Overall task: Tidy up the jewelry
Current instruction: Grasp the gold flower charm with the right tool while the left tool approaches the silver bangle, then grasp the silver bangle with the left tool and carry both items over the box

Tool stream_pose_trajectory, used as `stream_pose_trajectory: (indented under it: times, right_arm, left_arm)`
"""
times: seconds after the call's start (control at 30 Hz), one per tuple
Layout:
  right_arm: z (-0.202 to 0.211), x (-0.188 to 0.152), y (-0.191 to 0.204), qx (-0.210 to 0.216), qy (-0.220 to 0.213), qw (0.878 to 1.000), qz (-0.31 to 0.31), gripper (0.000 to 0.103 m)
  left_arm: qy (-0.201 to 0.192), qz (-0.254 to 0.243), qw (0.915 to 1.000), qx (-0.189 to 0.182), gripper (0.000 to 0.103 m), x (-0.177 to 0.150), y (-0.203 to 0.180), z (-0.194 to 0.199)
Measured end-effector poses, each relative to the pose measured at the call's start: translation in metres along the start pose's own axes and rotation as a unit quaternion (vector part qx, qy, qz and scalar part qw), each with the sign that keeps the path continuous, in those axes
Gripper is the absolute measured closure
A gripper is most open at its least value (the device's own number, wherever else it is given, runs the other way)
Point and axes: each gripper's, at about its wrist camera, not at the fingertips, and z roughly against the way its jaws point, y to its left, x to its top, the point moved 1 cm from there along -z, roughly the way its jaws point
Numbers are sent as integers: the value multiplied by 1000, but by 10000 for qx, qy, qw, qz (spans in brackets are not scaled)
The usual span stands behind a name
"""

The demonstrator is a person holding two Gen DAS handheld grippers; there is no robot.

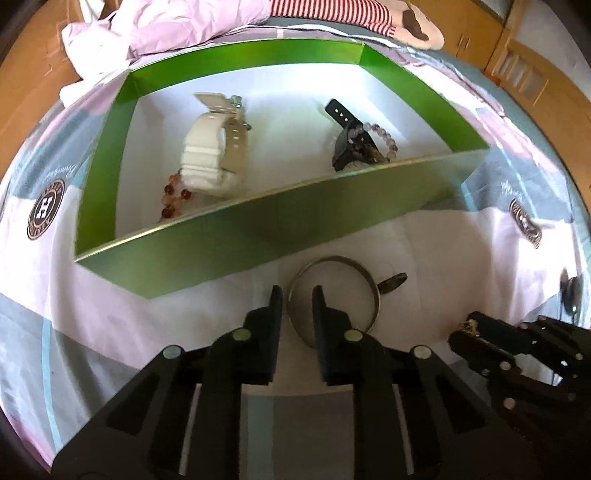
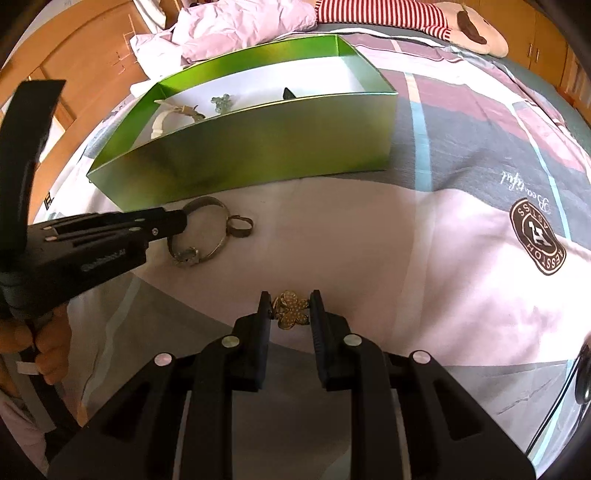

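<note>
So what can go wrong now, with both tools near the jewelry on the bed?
1. The right tool pinches the gold flower ring only at its tips; it may slip out on the way to the green box.
2. The left tool straddles one side of the metal bangle, so the bangle could tilt or nudge the small ring beside it.

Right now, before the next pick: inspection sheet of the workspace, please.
Surface: patterned bedspread, soft and uneven.
Job's things: green box holds white watch, black watch, orange bead bracelet and purple bead bracelet; bangle and small ring lie outside, in front of it.
Clutter: crumpled pink cloth and plush toy behind the box.
Grippers: left tool astride the bangle's rim, pads not visibly pressing; right tool shut on gold flower ring.
Cables: one thin dark cable, right edge of the right wrist view.
Surroundings: wooden cabinets.
</note>
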Motion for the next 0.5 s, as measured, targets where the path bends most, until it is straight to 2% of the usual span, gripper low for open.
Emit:
stream_pose_trajectory:
  times: [0.03, 0.07, 0.2, 0.3, 0.5]
  right_arm:
    - [-1, 0, 1, -24, 6, 10000, 20, 82]
    - [-1, 0, 0, -38, 8, 10000, 31, 82]
    - [-3, -3, 4, -84, 11, 9999, 151, 82]
    - [-4, -4, 4, -96, 35, 9998, 158, 82]
    - [-7, -4, 1, -26, 46, 10000, 54, 82]
  left_arm:
    - [-18, 63, 10000, -7, 51, 0, 2, 2]
    - [-45, 115, 9999, -5, 36, -2, 5, 4]
    - [-26, 21, 9999, -132, 30, 0, -1, 1]
    - [-75, -210, 9997, -36, 24, 1, -12, -4]
    - [-77, -798, 9963, 297, 24, -2, -33, -21]
